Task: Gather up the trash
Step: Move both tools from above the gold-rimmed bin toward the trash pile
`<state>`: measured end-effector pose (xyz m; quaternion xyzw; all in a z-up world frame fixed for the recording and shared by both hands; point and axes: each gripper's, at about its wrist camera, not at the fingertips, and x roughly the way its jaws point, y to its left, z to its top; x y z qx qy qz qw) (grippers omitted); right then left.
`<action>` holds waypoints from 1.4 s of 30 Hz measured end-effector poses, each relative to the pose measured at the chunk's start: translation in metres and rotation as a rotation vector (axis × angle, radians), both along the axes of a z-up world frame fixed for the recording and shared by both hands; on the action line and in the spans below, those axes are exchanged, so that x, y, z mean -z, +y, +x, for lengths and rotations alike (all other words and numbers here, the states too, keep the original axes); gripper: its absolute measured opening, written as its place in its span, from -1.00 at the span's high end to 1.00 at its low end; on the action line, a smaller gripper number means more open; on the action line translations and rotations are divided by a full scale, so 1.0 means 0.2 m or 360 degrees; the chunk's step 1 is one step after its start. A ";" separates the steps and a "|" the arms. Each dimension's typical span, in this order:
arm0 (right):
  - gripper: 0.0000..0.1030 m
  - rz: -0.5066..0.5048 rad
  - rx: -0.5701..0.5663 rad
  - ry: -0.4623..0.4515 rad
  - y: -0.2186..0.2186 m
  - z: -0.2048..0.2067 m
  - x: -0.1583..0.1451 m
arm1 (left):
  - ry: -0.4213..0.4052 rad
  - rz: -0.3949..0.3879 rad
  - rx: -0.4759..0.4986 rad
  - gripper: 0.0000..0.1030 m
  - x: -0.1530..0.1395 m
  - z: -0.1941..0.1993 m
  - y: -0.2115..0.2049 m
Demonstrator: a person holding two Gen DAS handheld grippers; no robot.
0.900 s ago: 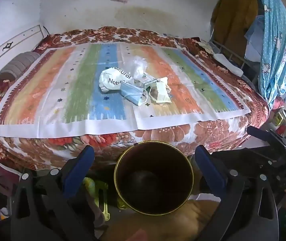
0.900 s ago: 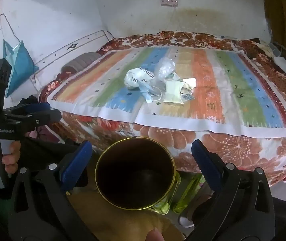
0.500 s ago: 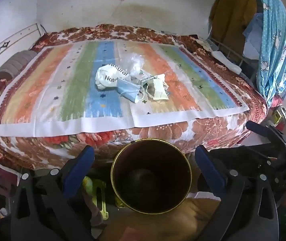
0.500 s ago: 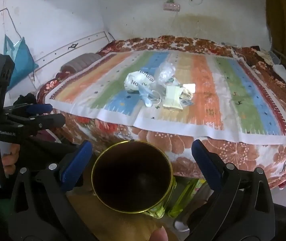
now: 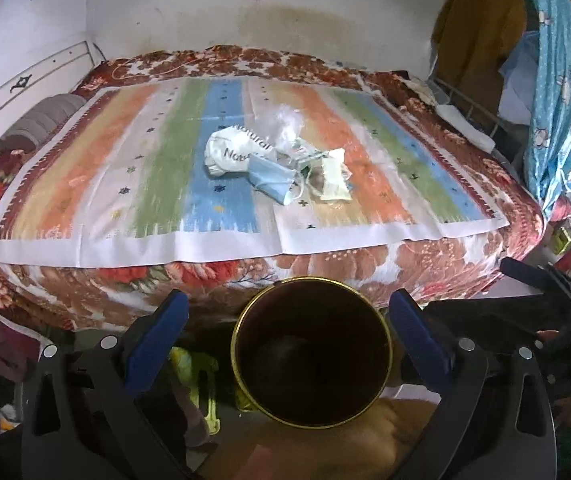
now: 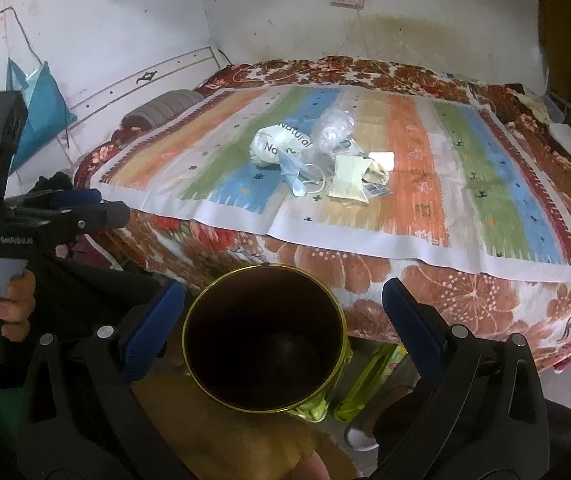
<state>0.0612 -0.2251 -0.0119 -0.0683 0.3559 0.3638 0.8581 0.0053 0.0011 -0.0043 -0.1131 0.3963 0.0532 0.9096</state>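
Note:
A pile of trash lies mid-bed on a striped cloth: a crumpled white "Natural" bag (image 5: pixel 234 153) (image 6: pixel 281 146), a blue face mask (image 5: pixel 275 180) (image 6: pixel 295 172), a clear plastic bag (image 5: pixel 287 128) (image 6: pixel 331 130) and a pale packet (image 5: pixel 333 176) (image 6: pixel 349 184). A dark bin with a gold rim (image 5: pixel 311 354) (image 6: pixel 263 338) stands below the bed's near edge. My left gripper (image 5: pixel 287 336) and right gripper (image 6: pixel 283 322) are both open and empty, hovering over the bin, far short of the trash. The left gripper also shows in the right wrist view (image 6: pixel 85 210).
The striped cloth (image 5: pixel 97 184) covers a floral bedspread (image 6: pixel 365 276). A grey rolled pillow (image 5: pixel 41 122) lies at the left. Clothes hang at the right (image 5: pixel 557 80). A green object (image 6: pixel 367 380) sits beside the bin.
Both grippers rose and tilted a little, so the bed and trash sit lower and nearer in view. Jaws stayed open.

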 end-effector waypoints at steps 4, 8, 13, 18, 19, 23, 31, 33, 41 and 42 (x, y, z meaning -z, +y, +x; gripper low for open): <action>-0.83 -0.0004 -0.0003 0.0012 0.00 0.01 0.00 | -0.0008 0.0001 0.0019 -0.89 0.00 0.00 -0.01; -0.83 -0.0003 -0.0011 0.0003 -0.01 -0.01 -0.02 | -0.0055 -0.0016 0.0025 -0.89 -0.02 -0.02 0.00; -0.83 0.0016 -0.0015 0.0008 0.00 0.00 -0.01 | -0.0036 -0.0029 -0.0011 -0.89 -0.04 -0.01 0.01; -0.83 -0.0006 -0.0005 0.0005 0.01 0.01 0.00 | -0.0081 -0.0026 -0.0021 -0.89 -0.03 -0.02 0.01; -0.83 -0.0001 -0.0006 0.0003 0.01 0.01 0.00 | -0.0092 -0.0040 -0.0018 -0.89 -0.03 -0.03 0.02; -0.83 0.0006 -0.0009 0.0019 0.02 0.01 0.02 | -0.0076 -0.0076 -0.0036 -0.89 -0.02 -0.02 0.03; -0.83 0.0026 -0.0025 0.0041 0.00 0.01 0.02 | -0.0082 -0.0128 -0.0049 -0.89 -0.03 -0.02 0.04; -0.83 0.0025 -0.0026 0.0042 0.00 0.01 0.02 | -0.0089 -0.0124 -0.0045 -0.89 -0.02 -0.02 0.04; -0.83 0.0029 -0.0029 0.0041 0.00 0.01 0.02 | -0.0106 -0.0176 -0.0080 -0.89 -0.02 -0.03 0.07; -0.83 0.0030 -0.0030 0.0040 0.00 0.01 0.02 | -0.0116 -0.0199 -0.0095 -0.89 -0.03 -0.03 0.08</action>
